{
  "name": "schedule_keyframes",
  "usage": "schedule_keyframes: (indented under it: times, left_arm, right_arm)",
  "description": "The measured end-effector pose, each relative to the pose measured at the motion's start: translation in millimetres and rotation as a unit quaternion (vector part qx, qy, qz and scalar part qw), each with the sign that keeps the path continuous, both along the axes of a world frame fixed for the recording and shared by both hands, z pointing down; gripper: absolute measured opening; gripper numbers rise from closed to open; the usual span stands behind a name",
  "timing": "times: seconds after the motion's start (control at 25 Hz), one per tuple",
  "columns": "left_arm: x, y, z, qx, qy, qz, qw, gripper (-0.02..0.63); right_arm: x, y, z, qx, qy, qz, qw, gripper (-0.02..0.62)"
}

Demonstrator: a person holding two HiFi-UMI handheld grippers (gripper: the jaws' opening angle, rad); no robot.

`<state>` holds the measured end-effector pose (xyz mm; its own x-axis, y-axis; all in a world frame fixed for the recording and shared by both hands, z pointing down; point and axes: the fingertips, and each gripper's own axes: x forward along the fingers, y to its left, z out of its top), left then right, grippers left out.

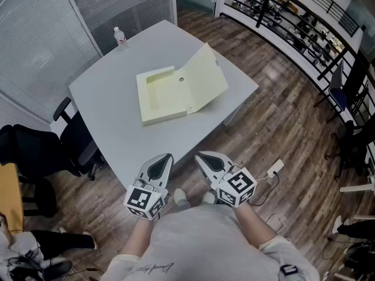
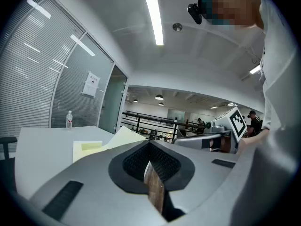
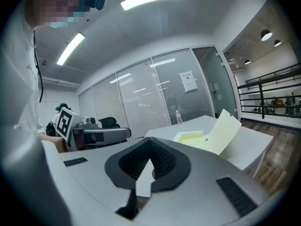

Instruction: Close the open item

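Yellow box file (image 1: 164, 95): lies open mid-table (image 1: 111, 133), upper centre of the frame, well apart from both grippers
Lid (image 1: 206, 75): half raised, leaning right, free edge toward the upper right
Long axis: seems to follow the hinge, roughly top to bottom of the frame
Handling: probably light, stiff, smooth board; push the lid's outer face near its free edge
Left gripper (image 1: 168, 156): jaws together, holding nothing
Right gripper (image 1: 199, 155): jaws together, holding nothing
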<state>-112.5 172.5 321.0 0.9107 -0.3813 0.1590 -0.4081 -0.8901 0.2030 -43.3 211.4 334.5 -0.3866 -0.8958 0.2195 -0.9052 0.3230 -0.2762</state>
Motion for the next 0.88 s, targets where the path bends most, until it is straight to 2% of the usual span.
schedule_keyframes:
  times: [0.44,0.88]
  left_arm:
    - [-1.6,-14.4,1.8,-0.001,0.002,0.001,1.0,0.009]
    - [-8.6,-34.8,3.0,-0.001,0.008,0.021,0.9997,0.009]
  right_arm:
    - [-3.9,-13.3,2.1,0.001,-0.001,0.001,1.0,0.021]
    - [-8.7,-32.0,-1.7,0.005,-0.018,0.033,0.999,0.021]
